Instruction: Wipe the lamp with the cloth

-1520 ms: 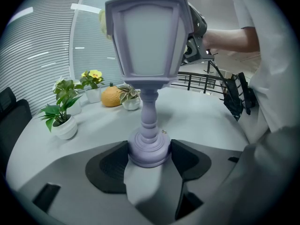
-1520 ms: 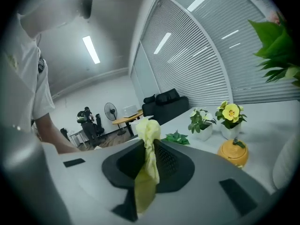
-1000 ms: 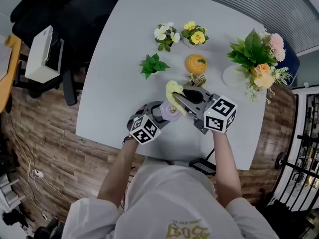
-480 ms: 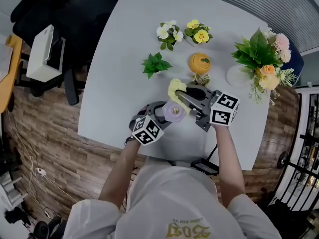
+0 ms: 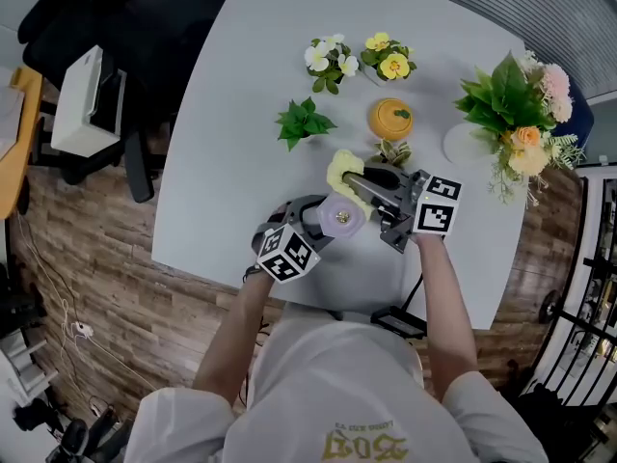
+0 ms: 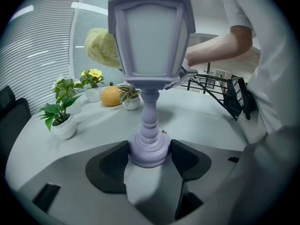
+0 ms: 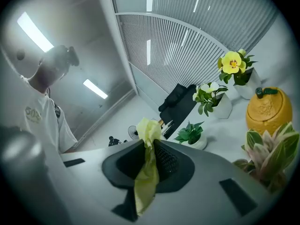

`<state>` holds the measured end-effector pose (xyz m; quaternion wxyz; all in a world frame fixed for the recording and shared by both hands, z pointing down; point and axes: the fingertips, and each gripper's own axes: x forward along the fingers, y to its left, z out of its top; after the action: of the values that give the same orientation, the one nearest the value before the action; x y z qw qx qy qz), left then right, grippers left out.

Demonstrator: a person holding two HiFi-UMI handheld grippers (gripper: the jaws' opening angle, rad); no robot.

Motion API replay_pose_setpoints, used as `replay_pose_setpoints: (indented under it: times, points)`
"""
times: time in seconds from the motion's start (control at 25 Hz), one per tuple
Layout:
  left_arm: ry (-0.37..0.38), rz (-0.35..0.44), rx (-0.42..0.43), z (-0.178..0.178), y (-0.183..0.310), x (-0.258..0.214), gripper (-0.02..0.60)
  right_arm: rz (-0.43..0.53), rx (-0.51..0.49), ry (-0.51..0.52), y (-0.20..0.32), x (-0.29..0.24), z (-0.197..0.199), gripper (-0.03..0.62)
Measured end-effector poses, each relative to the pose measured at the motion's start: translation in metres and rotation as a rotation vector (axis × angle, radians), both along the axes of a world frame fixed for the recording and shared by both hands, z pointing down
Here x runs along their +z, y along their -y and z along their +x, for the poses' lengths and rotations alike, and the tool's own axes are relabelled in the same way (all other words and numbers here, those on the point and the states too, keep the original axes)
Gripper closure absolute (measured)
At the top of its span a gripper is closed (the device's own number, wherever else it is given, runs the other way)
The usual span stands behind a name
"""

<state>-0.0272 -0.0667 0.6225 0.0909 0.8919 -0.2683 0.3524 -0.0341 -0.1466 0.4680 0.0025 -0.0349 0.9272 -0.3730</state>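
Observation:
A lavender lantern-shaped lamp (image 6: pixel 150 46) stands upright in the left gripper view, and my left gripper (image 6: pixel 149 153) is shut on its round base. From the head view the lamp's top (image 5: pixel 339 216) shows between both grippers near the table's front. My right gripper (image 5: pixel 362 183) is shut on a pale yellow cloth (image 5: pixel 339 172), which bunches at the jaw tips just behind the lamp. In the right gripper view the cloth (image 7: pixel 147 172) hangs pinched between the dark pads, gripper (image 7: pixel 149 146) tilted upward. The cloth (image 6: pixel 102 47) sits beside the lamp head's left side.
On the white table (image 5: pixel 231 114) stand a small green plant (image 5: pixel 303 122), two flower pots (image 5: pixel 330 58) (image 5: pixel 389 64), an orange-shaped jar (image 5: pixel 390 119), a small leafy pot (image 5: pixel 390 151) and a big bouquet (image 5: pixel 516 114). A black office chair (image 5: pixel 125 27) is at the far left.
The right gripper and cloth have shifted slightly toward the far side of the lamp top. The left gripper keeps its hold on the lamp.

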Motion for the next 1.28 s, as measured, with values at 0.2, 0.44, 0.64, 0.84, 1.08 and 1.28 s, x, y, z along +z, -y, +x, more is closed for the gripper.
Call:
replay_pose_setpoints:
  times: [0.2, 0.44, 0.64, 0.84, 1.08, 1.28]
  points:
    - [0.001, -0.001, 0.0, 0.001, 0.0, 0.001, 0.287, -0.027, -0.011, 0.017, 0.002, 0.005, 0.002, 0.536]
    - [0.001, -0.001, 0.0, 0.0, 0.0, 0.0, 0.287, -0.035, -0.041, -0.003, -0.006, 0.014, -0.001, 0.536]
    - [0.001, -0.002, 0.001, 0.0, 0.0, 0.001, 0.287, -0.075, -0.064, 0.043, -0.009, 0.015, -0.001, 0.536]
    - [0.002, -0.003, 0.001, 0.0, 0.0, 0.001, 0.287, -0.074, -0.071, 0.01, -0.011, 0.023, -0.002, 0.536]
    - [0.001, 0.0, 0.001, 0.001, 0.0, 0.001, 0.287, -0.049, -0.086, -0.08, -0.015, 0.041, -0.005, 0.536]
    - [0.002, 0.001, 0.001, 0.001, 0.001, 0.001, 0.287, -0.05, -0.096, -0.128, -0.017, 0.052, -0.005, 0.537]
